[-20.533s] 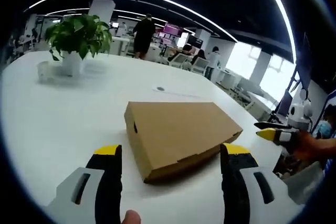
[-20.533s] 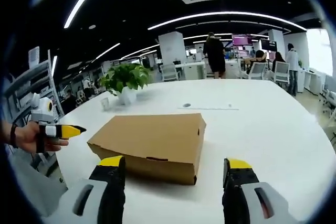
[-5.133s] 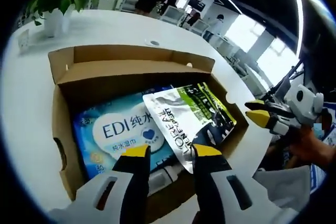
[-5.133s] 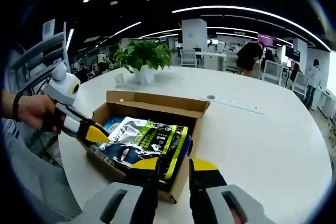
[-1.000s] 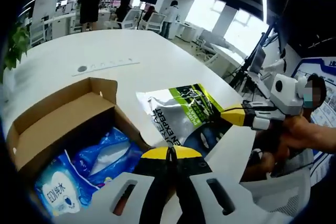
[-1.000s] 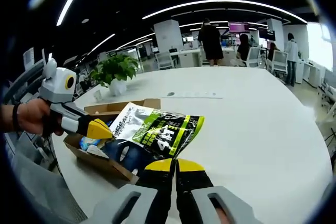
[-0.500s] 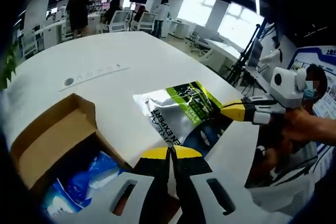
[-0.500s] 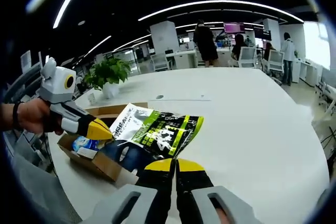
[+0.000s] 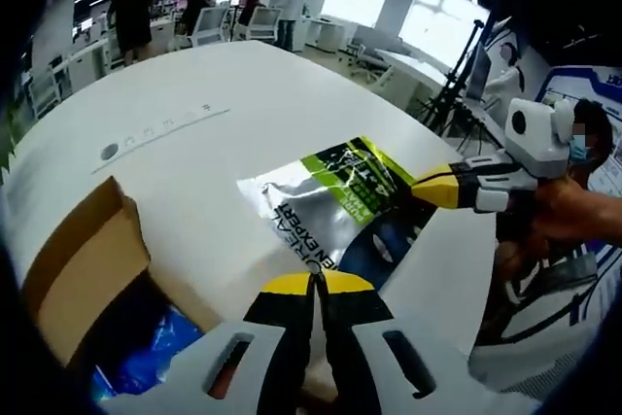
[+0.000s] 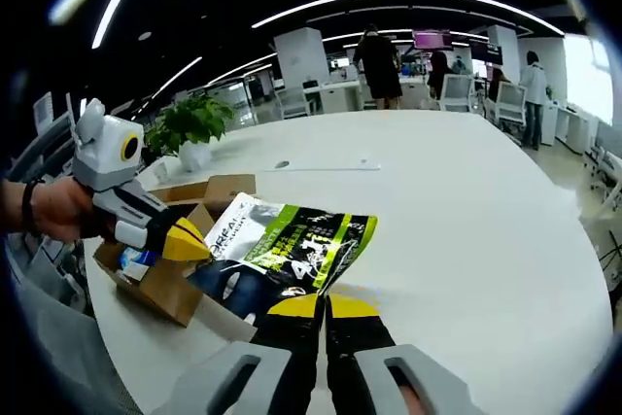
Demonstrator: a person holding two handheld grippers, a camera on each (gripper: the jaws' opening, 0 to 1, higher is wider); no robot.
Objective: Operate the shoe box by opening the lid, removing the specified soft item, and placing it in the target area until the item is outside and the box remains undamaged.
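A soft pouch (image 9: 335, 203), silver, green and dark blue, hangs just above the white table (image 9: 204, 85), held at two edges. My left gripper (image 9: 313, 284) is shut on its near edge. My right gripper (image 9: 420, 189) comes in from the right, shut on the pouch's far corner. In the right gripper view the pouch (image 10: 292, 245) spreads between my right gripper (image 10: 324, 306), shut on its lower edge, and my left gripper (image 10: 190, 240), shut on its left edge. The open cardboard shoe box (image 9: 83, 269) lies to the left with a blue wipes pack (image 9: 146, 362) inside.
The box (image 10: 165, 284) stands near the table's (image 10: 466, 201) left edge. A potted plant (image 10: 190, 121) stands behind it. A thin strip (image 9: 160, 128) and a round disc (image 9: 109, 152) lie on the table. People and office chairs are far behind. The table's rim (image 9: 457, 279) curves near a person's hand.
Both grippers have carried the pouch further away from the box and over the bare table. The box has slid toward the left edge of both views.
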